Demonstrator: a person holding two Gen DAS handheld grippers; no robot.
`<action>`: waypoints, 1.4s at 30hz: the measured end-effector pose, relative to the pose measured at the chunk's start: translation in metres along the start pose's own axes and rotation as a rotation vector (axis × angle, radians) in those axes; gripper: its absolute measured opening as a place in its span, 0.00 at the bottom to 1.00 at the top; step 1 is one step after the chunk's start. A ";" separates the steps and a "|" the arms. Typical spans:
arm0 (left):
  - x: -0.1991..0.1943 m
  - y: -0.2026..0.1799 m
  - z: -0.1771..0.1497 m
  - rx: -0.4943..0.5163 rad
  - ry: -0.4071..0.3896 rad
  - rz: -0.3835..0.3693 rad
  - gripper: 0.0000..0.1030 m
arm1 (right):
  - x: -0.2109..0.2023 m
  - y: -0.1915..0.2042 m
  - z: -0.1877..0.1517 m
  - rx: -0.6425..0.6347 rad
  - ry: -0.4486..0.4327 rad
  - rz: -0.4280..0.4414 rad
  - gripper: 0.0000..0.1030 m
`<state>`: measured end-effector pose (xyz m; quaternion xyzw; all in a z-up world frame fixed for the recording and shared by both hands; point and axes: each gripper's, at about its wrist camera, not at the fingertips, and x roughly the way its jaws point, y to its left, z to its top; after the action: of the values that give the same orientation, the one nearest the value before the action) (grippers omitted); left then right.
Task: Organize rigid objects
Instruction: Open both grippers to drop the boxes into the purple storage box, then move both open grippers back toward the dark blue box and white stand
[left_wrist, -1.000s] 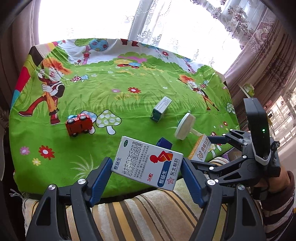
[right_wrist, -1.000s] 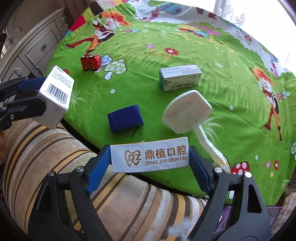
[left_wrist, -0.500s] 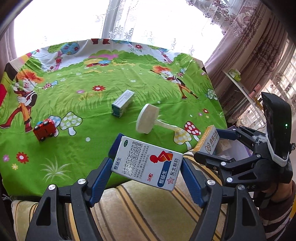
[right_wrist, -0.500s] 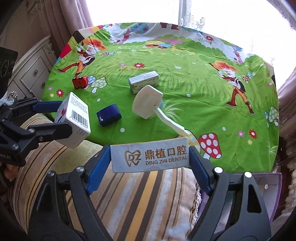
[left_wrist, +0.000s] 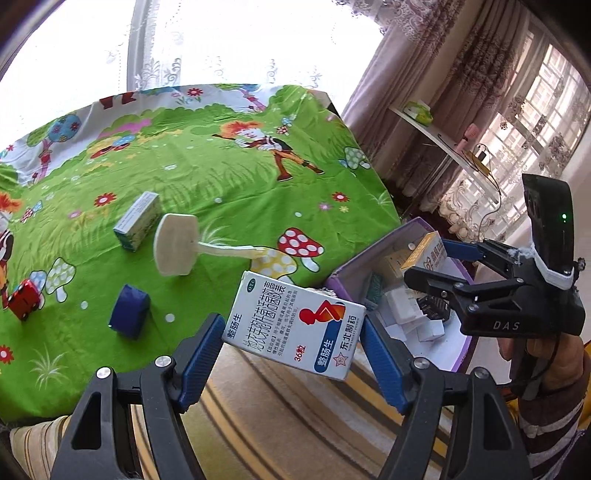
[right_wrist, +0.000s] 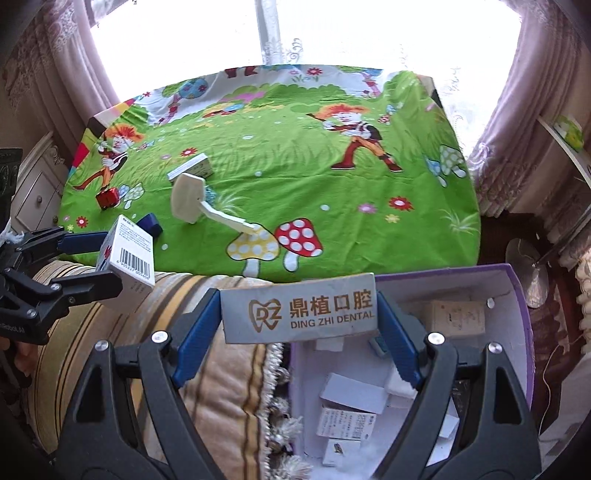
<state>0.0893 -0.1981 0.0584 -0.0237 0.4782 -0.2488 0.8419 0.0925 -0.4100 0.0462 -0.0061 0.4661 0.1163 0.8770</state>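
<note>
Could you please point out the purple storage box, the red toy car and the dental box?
purple storage box (right_wrist: 519, 291): right wrist view, right wall.
red toy car (left_wrist: 24, 304): left wrist view, body.
dental box (right_wrist: 299, 310): right wrist view, printed face.

Purple box (right_wrist: 517, 295) contents partly hidden; labels too small.

Ahead of me, a cartoon-print green tablecloth (right_wrist: 280, 177) covers the table. Below, a striped cushion (right_wrist: 207, 369). Mauve curtains (left_wrist: 413, 74) flank a bright window (right_wrist: 266, 29); a white dresser (right_wrist: 33, 192) stands left.
</note>
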 end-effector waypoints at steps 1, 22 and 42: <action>0.003 -0.007 0.002 0.014 0.005 -0.005 0.74 | -0.002 -0.008 -0.003 0.017 -0.002 -0.011 0.82; 0.055 -0.121 0.022 0.203 0.079 -0.175 0.78 | -0.034 -0.105 -0.035 0.234 -0.058 -0.212 0.83; 0.039 -0.066 0.023 0.078 0.032 -0.145 0.81 | -0.038 -0.089 -0.026 0.226 -0.075 -0.202 0.89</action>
<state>0.0988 -0.2781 0.0581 -0.0214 0.4787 -0.3278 0.8142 0.0693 -0.5078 0.0539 0.0500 0.4401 -0.0257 0.8962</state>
